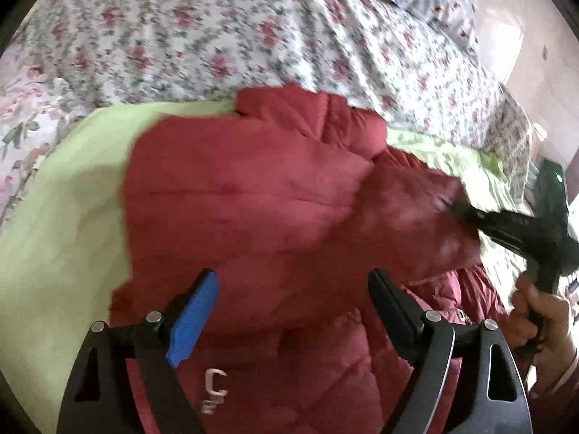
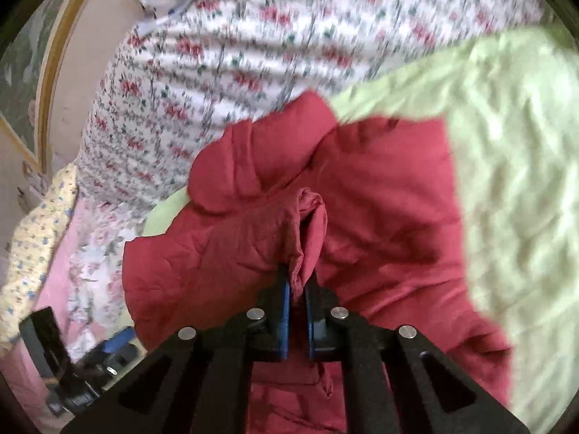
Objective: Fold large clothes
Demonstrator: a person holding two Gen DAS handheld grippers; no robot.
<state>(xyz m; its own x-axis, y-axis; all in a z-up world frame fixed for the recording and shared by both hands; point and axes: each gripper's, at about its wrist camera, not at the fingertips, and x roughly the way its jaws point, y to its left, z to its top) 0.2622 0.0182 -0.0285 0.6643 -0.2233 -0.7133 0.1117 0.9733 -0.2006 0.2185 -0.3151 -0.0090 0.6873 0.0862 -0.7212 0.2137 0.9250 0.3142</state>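
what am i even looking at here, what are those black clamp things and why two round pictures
Each round picture comes from a fisheye camera fixed on a hand-held clamp tool, looking forward along its two fingers. A person holds one tool in each hand; there is no robot arm.

The left tool's view shows the left gripper open, hovering over a red padded jacket. At its right edge you see the other tool and the person's hand holding it.

The right tool's view shows the right gripper shut on a bunched fold of that jacket.

The jacket lies on a light green sheet, spread over floral bedding. Both pictures are a little blurred.
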